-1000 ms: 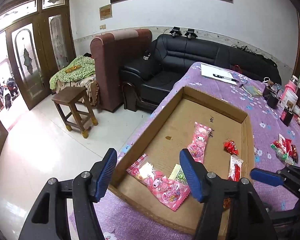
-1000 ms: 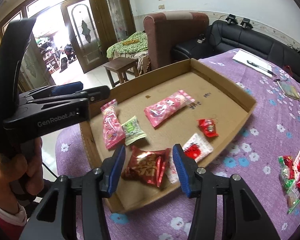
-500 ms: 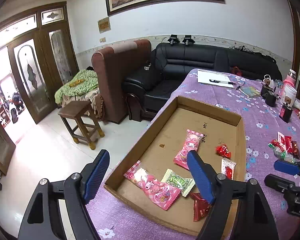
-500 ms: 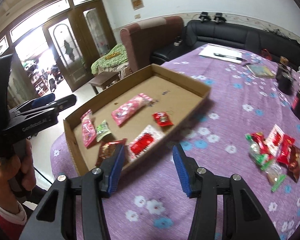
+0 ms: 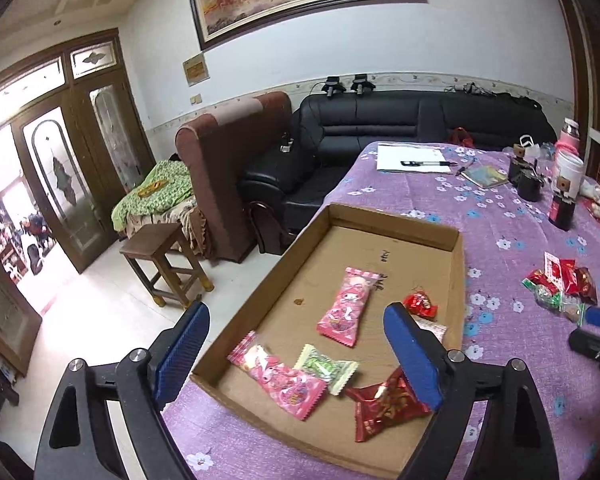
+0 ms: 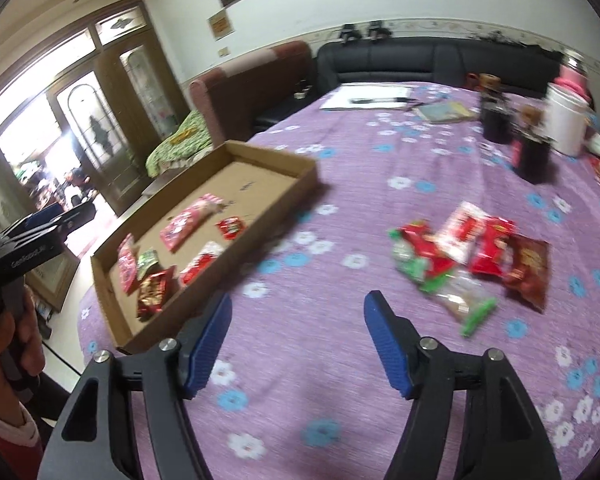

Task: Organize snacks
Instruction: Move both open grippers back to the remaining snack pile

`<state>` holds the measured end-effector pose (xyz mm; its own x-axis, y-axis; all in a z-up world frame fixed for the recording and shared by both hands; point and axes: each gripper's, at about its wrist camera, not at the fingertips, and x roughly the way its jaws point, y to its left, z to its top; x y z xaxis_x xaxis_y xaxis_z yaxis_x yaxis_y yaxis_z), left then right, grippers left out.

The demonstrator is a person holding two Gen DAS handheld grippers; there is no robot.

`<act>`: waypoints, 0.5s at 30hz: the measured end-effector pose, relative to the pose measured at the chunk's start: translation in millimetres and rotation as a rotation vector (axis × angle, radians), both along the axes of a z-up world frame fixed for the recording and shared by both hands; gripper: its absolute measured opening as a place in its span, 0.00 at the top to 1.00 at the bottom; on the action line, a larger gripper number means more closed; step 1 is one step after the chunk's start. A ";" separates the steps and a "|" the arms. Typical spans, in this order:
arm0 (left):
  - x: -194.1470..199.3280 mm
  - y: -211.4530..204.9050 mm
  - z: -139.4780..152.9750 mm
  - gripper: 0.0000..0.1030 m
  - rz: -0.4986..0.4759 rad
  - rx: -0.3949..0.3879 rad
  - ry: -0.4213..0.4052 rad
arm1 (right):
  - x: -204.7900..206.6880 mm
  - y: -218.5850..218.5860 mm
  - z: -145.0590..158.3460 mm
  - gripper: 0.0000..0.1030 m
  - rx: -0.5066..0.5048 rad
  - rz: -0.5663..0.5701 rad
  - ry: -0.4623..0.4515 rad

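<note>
Jaws of both the left gripper [image 5: 296,354] and right gripper [image 6: 298,344] have just been opening, now wide and empty. Six snack packets lie in the box [image 5: 396,222] ahead of the left jaws; a snack pile [image 6: 472,256] lies beyond the right.

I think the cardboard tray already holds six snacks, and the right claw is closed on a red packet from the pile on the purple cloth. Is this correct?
Not quite. The right claw holds nothing: the right wrist view shows its jaws apart, having just been opening, over bare purple cloth, short of the pile. The rest stands: the cardboard tray holds six snacks, as the left wrist view shows.
</note>
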<state>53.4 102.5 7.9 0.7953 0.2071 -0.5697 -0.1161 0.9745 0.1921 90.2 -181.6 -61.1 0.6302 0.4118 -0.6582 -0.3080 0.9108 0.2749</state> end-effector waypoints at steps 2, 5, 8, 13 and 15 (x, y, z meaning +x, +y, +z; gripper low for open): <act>-1.1 -8.1 1.1 0.07 -0.010 0.013 -0.001 | -0.9 -16.2 -1.7 0.26 0.010 -0.033 0.002; 0.3 -23.5 0.9 0.05 -0.031 0.034 0.000 | -2.7 -45.2 -5.5 0.26 0.025 -0.091 0.009; 1.7 -40.3 -0.3 0.05 -0.054 0.058 0.002 | -6.1 -70.7 -7.7 0.26 0.038 -0.140 0.014; 4.4 -65.7 -2.9 0.05 -0.090 0.080 0.016 | -12.0 -108.9 -10.7 0.26 0.052 -0.209 0.016; 5.0 -75.9 -4.1 0.05 -0.105 0.090 0.020 | -13.9 -119.5 -11.7 0.26 0.049 -0.227 0.015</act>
<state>58.5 26.6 3.8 0.8042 0.1740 -0.5683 -0.0096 0.9599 0.2802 76.3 -301.1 -72.8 0.7007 0.2919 -0.6510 -0.0918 0.9418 0.3234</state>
